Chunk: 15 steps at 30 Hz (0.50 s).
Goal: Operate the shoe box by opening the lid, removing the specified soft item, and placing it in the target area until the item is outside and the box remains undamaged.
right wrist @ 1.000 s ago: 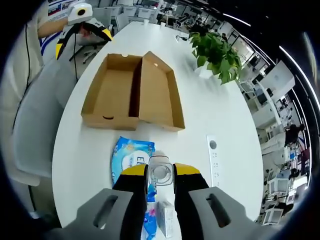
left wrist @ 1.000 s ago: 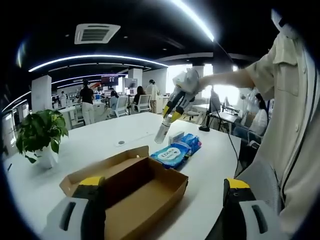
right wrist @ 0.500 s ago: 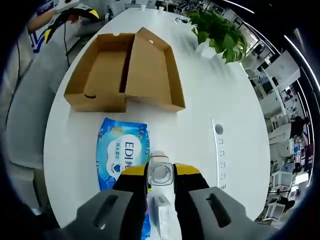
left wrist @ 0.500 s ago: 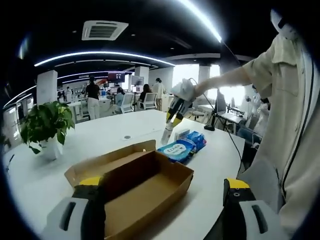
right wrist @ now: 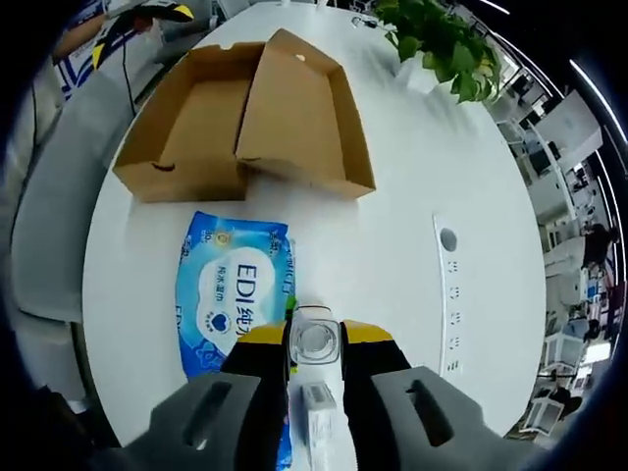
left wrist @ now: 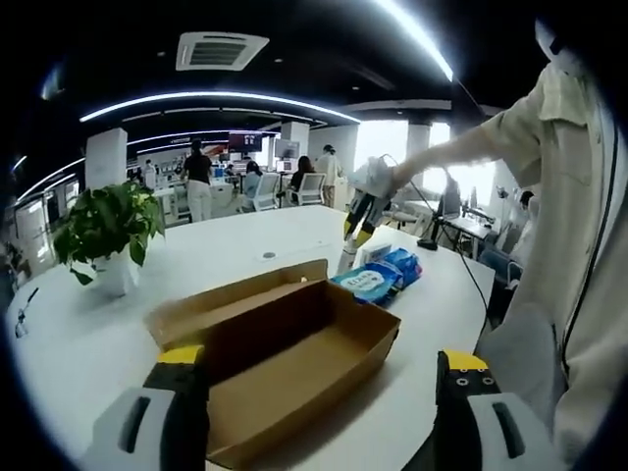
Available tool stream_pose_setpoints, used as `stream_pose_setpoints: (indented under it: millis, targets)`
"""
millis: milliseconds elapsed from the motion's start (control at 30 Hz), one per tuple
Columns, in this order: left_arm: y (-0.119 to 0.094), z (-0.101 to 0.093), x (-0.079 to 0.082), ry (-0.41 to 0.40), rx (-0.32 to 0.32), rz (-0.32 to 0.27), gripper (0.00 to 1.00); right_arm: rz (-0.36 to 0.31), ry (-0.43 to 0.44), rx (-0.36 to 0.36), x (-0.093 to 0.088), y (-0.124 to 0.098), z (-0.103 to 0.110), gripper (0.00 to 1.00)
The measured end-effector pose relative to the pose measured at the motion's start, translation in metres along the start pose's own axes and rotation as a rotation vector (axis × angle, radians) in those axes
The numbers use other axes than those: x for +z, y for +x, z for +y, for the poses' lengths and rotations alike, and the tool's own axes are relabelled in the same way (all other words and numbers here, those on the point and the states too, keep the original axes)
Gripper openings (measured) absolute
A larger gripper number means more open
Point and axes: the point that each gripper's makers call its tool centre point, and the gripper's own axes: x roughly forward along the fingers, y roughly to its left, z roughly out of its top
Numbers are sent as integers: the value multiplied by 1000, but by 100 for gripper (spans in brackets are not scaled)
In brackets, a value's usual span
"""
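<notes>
I see the box (right wrist: 245, 123) lying open on the table (right wrist: 412, 196), its lid folded flat beside the tray, and the tray looks bare inside from both views, so I judge the opening and emptying done and the cardboard unharmed. The blue pack (right wrist: 234, 289), which I take for the soft item, lies flat on the table just beside the box, outside it. My right gripper (right wrist: 314, 343) is pinching a small clear bottle (right wrist: 314, 340) between its jaws, holding it above the table near the pack and a little white carton (right wrist: 321, 410); in the left gripper view it hangs over the same spot (left wrist: 355, 224). I judge what remains is setting this bottle down there and letting go. My left gripper (left wrist: 314, 388) is spread wide with nothing between its jaws, hovering at the near end of the box.
</notes>
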Motion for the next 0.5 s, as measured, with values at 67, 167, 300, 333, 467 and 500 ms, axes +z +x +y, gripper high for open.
stream_pose_setpoints:
  millis: [67,167,300,333,467,500]
  targets:
    - [0,2,-1,-7,8,-2,98,2,-7,4,-1,1,0,17]
    - [-1,4,-4,-13,16,4,97,6,-12,5,-1,1,-1,17]
    - [-1,4,-3,-16,22,2,97,7,-10,10,-1,2,-4,17]
    - [-1,4,-3,-17,24,0,97,6,-8,14,0,2,-4,17]
    - [-2,6,1,-18,30,-8,97,7,-21,2,1,3,-7,19]
    - [-2,6,2,-18,31,-10,97,7,-20,-2,1,3,-7,20]
